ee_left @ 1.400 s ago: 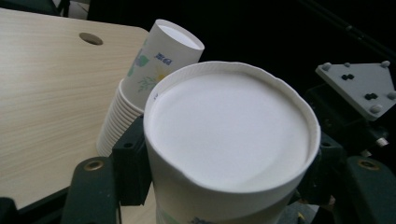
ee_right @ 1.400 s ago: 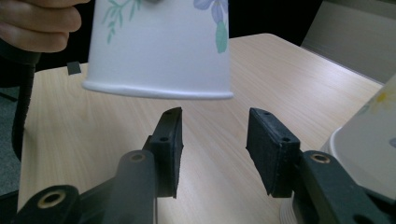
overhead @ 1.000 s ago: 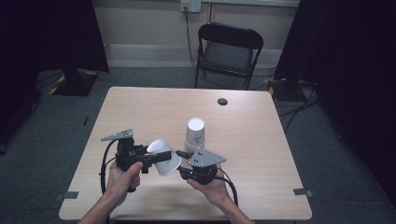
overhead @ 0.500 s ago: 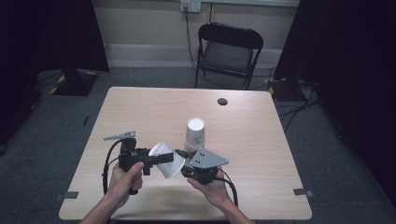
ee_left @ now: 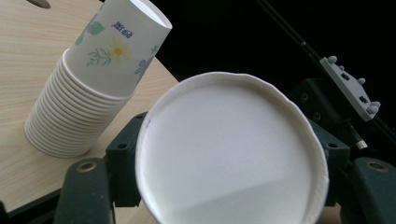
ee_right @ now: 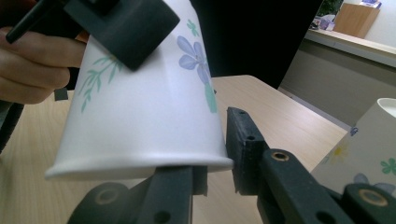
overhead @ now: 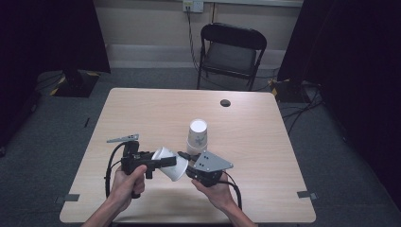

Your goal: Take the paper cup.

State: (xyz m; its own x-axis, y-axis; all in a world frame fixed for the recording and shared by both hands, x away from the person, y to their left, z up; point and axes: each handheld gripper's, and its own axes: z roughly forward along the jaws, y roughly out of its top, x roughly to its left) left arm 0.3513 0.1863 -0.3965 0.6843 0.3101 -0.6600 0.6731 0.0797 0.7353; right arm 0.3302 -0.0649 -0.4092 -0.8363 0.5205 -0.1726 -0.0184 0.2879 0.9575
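A white paper cup with a flower print lies sideways above the table's front middle. My left gripper is shut on its narrow end, so its round base faces the left gripper view. One left finger presses the cup's side. My right gripper meets the cup's wide rim, one jaw under the rim and the other just outside the wall, with a small gap between them. An upside-down stack of matching cups stands just behind.
The wooden table has a small dark round spot near its far edge. A black folding chair stands behind the table. Cables run along the floor at the right. The hand holding the left gripper is close to the cup.
The left gripper and its cup have shifted slightly right and down, closer to the right gripper. The stack has not moved.
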